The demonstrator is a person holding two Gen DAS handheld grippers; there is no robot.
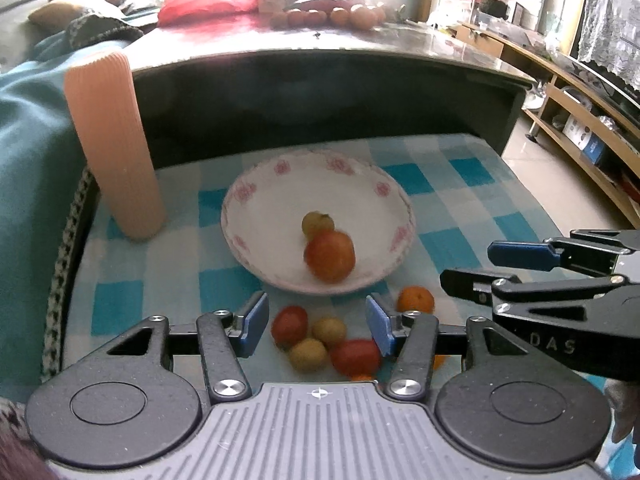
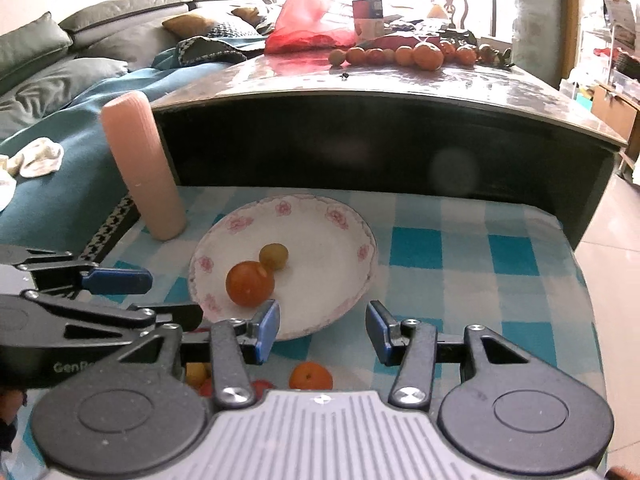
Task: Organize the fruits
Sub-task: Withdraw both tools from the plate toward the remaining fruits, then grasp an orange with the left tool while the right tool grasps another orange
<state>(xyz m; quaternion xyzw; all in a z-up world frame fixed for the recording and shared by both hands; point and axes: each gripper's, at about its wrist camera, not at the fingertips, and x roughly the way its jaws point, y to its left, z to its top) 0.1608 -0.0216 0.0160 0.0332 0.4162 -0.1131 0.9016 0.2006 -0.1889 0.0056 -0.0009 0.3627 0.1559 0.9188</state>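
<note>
A low table covered in a blue-and-white checked cloth (image 1: pixel 460 200) sits in a living room. Near its middle, a flowered white plate (image 1: pixel 280 184) holds a red fruit (image 1: pixel 330 255) touching a small yellow-green one (image 1: pixel 317 222). More small fruits (image 1: pixel 316 340) lie just beside the plate's near rim. The left gripper (image 1: pixel 316 326) and right gripper (image 2: pixel 322 330) hover part-open, holding nothing. A ribbed pink cylinder (image 1: pixel 116 144) stands upright near the far left corner.

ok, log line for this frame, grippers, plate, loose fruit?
left gripper: open, empty | right gripper: open, empty | plate: red fruit plus yellow fruit | loose fruit: on checked cloth
</note>
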